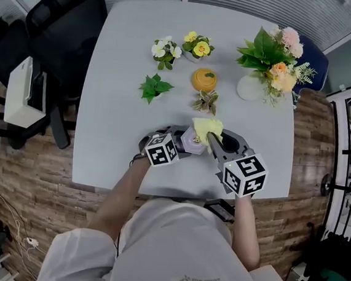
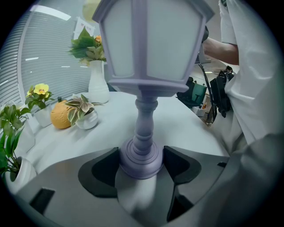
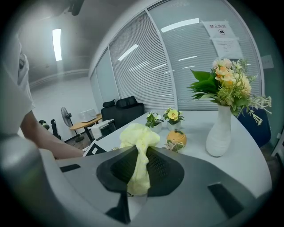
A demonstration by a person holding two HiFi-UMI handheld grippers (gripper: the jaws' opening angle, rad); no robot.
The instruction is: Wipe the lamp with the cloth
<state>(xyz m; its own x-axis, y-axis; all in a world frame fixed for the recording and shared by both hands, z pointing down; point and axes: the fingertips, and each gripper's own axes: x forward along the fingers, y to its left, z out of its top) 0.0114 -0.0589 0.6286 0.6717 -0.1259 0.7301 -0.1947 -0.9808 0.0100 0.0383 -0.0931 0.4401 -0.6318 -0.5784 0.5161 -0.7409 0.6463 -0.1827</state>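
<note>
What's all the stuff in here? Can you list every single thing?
table: 1, pale grey, under everything
lamp: 1, lilac, table's near edge
cloth: 1, yellow, beside the lamp's top
vase of flowers: 1, white vase, far right
pumpkin: 1, orange, table middle
white-flowered plant: 1, far side
yellow-flowered plant: 1, beside it
leafy plant: 1, green, left of the pumpkin
striped-leaf plant: 1, green-cream, just before the pumpkin
chair: 1, black, off the far-left corner
left gripper: 1, grey, shut on the lamp's base
right gripper: 1, grey, shut on the cloth
</note>
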